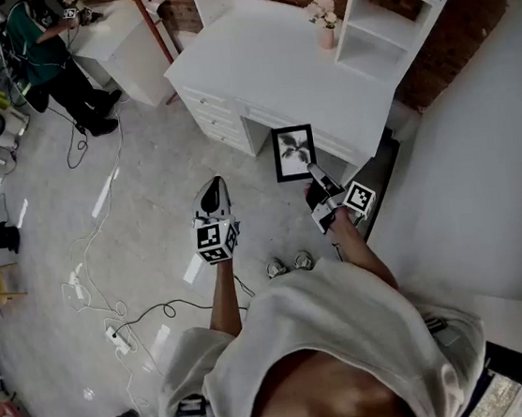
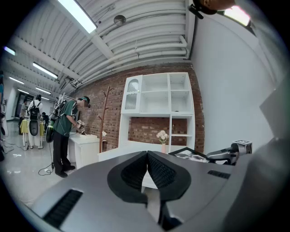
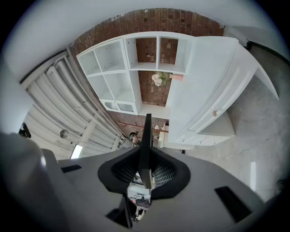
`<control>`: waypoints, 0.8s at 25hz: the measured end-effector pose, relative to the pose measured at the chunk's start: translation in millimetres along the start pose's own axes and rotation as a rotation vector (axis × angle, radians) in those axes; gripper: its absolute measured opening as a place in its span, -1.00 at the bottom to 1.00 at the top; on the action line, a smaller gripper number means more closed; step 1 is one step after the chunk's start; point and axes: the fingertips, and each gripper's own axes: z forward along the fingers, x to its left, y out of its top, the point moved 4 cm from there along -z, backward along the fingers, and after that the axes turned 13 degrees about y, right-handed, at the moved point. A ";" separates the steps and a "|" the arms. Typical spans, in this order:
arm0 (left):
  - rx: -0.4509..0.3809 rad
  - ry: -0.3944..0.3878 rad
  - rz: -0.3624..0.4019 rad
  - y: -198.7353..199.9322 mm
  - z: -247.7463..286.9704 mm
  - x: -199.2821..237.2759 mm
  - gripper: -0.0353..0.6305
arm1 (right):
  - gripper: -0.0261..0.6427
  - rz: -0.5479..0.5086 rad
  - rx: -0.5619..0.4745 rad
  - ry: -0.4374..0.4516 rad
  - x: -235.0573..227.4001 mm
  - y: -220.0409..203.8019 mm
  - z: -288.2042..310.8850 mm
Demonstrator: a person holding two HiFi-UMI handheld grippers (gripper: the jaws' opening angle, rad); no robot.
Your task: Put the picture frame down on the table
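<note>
Right gripper (image 1: 314, 176) clamps the picture frame (image 1: 294, 152) near the table (image 1: 261, 52). Its own view catches only the frame's thin dark edge. Left gripper (image 1: 212, 192) is pinched together, empty.

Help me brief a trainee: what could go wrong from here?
1. The right gripper pinches the picture frame by one thin edge; it could swing or slip to the floor.
2. It hangs by the front edge of the white desk, so it could knock there.
</note>
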 end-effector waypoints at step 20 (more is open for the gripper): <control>-0.005 0.012 0.007 5.4 0.0 -11.1 -0.85 | -0.67 0.021 0.005 0.043 5.3 10.4 5.1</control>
